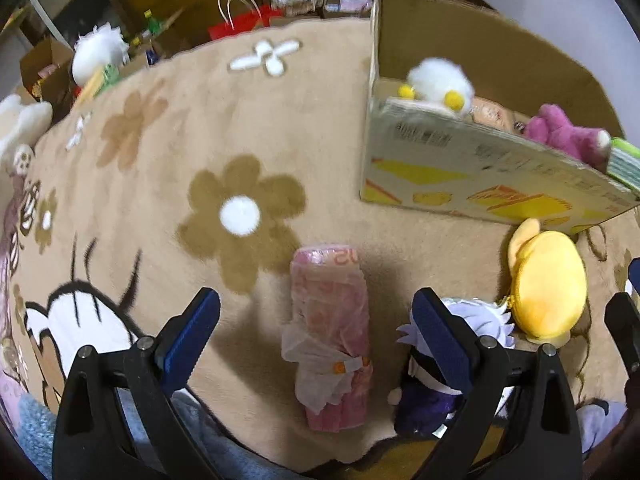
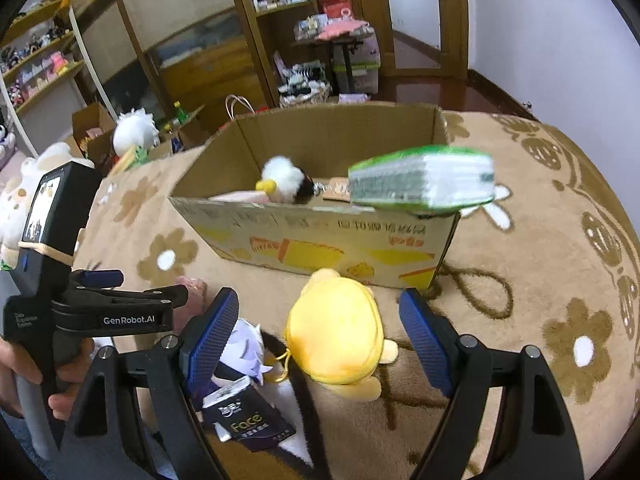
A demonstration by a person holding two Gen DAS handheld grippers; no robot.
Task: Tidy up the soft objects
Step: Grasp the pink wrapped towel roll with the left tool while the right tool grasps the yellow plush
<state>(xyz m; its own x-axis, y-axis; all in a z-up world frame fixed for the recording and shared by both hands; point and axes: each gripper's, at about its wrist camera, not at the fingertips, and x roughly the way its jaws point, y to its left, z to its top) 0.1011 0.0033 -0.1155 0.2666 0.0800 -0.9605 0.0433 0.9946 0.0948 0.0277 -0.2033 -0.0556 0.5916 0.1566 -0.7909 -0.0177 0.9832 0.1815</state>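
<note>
My left gripper (image 1: 316, 336) points down at the flowered rug and is open. A pink plastic-wrapped roll (image 1: 332, 340) lies between its fingers, clear of both pads. A purple doll with white hair (image 1: 432, 392) lies partly behind its right finger. My right gripper (image 2: 320, 342) is open too, with a yellow plush (image 2: 332, 340) on the rug between its fingers, untouched. Just beyond stands an open cardboard box (image 2: 320, 236) holding a white fluffy plush (image 2: 284, 180) and a magenta plush (image 1: 560, 130). A blurred green pack (image 2: 420, 178) is at the box's near right corner; I cannot tell whether it rests there.
A dark tissue pack (image 2: 248, 420) lies near the doll's white hair (image 2: 244, 344). A hand (image 2: 24, 364) holds the left gripper's handle. Beyond the beige rug (image 1: 200, 128) are a red bag (image 1: 244, 24), a white plush (image 1: 100, 56), small boxes and wooden shelves (image 2: 40, 64).
</note>
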